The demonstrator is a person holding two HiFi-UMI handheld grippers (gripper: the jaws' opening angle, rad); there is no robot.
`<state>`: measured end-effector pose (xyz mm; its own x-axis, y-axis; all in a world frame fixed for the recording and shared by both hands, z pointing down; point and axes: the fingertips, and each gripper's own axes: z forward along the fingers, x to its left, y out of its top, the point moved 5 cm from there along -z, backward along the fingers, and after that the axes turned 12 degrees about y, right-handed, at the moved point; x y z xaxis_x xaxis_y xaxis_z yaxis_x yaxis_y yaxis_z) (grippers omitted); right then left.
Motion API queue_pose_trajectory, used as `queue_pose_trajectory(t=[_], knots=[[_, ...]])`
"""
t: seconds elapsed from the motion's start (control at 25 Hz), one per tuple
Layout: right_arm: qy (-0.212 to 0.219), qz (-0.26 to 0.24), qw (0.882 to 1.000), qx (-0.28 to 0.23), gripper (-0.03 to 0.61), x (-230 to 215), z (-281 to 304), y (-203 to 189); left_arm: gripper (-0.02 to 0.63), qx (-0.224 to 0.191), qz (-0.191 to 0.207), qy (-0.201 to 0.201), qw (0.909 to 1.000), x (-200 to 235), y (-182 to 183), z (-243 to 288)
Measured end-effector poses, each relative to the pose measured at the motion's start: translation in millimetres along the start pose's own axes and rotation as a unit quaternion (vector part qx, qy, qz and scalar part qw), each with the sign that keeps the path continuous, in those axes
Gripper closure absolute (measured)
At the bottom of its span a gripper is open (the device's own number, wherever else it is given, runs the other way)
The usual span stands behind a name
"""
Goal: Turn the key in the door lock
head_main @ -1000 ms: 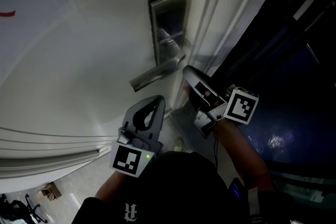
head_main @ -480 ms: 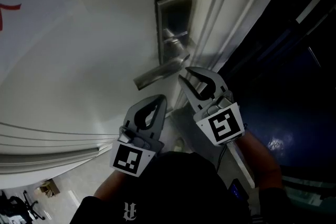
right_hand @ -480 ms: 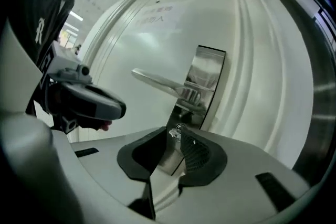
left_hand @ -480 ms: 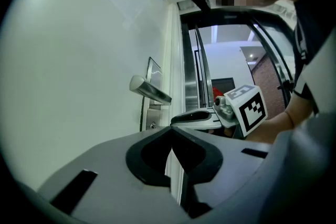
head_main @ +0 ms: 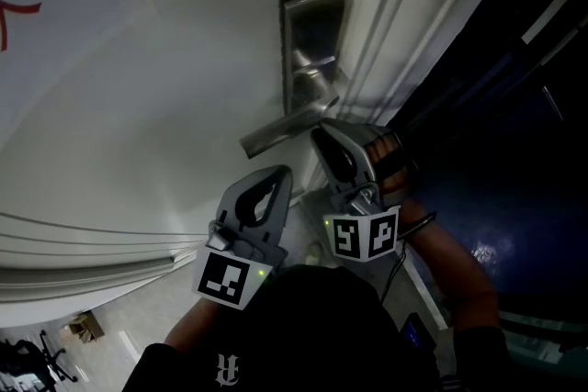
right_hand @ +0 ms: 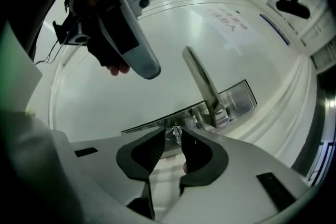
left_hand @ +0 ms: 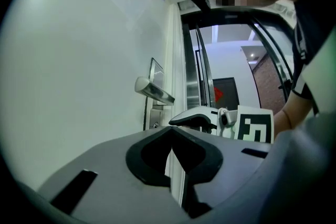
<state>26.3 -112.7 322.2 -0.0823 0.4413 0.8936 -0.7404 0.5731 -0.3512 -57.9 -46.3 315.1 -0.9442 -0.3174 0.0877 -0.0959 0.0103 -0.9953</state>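
The white door (head_main: pixel 138 87) fills most of the head view, and its frame (head_main: pixel 404 5) runs just right of the lock plate (head_main: pixel 312 41), with dark glass beyond the frame. The plate is a tall metal strip on the door's face, close to the edge by the frame.

The left gripper (head_main: pixel 278 174) hangs below and to the left of the plate, apart from the door hardware. In its own view its two jaws meet at the tips with nothing between them. That view also looks up past the tips at the plate and at the right gripper beside it.

The right gripper (head_main: pixel 323 135) is at the plate's lower end, with its tips right up against the hardware there. A hand (head_main: pixel 393 165) wraps its body on the side away from the plate, towards the frame.

The handle (head_main: pixel 280 131) is a metal lever that springs from the middle of the plate and slopes down to the left across the door. Its free end points towards the left gripper.

The key (right_hand: pixel 175 132) sits low on the plate, below the root of the handle. In the right gripper view a small bright piece of metal shows in the narrow gap between the jaw tips, and the jaws are closed on it from both sides.
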Motion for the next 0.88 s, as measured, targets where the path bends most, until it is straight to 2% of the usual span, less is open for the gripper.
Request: queue_pose_trajectory(t=[0.16,0.48,0.64,0.72,0.76,0.88], knots=[[-0.017,-0.063,0.998,0.016,0.502,2.3,4.9,-1.7,0.607,-0.001,-0.001,0.003,1.0,2.4,-0.6,-0.5],[-0.038,-0.141,0.989,0.038,0.502,4.6,21.2,-10.3,0.607,0.0,-0.004,0.005,1.0,5.9,-2.2,-0.8],[-0.054,-0.148,0.987,0.041,0.507,2.6,25.6,-11.0,0.607,0.004,-0.006,0.006,1.0,6.7,-3.4,-0.5],[-0.063,-0.143,0.987,0.042,0.534,0.5,25.5,-10.7,0.606,0.004,-0.007,0.006,0.9999,7.3,-3.8,-0.3],[-0.065,-0.137,0.988,0.041,0.555,-0.5,25.2,-10.4,0.607,0.004,-0.007,0.006,0.9999,7.6,-4.0,-0.3],[-0.061,-0.106,0.992,0.034,0.557,-2.2,24.5,-9.9,0.607,0.004,-0.007,0.007,0.9999,8.2,-4.1,-0.1]])
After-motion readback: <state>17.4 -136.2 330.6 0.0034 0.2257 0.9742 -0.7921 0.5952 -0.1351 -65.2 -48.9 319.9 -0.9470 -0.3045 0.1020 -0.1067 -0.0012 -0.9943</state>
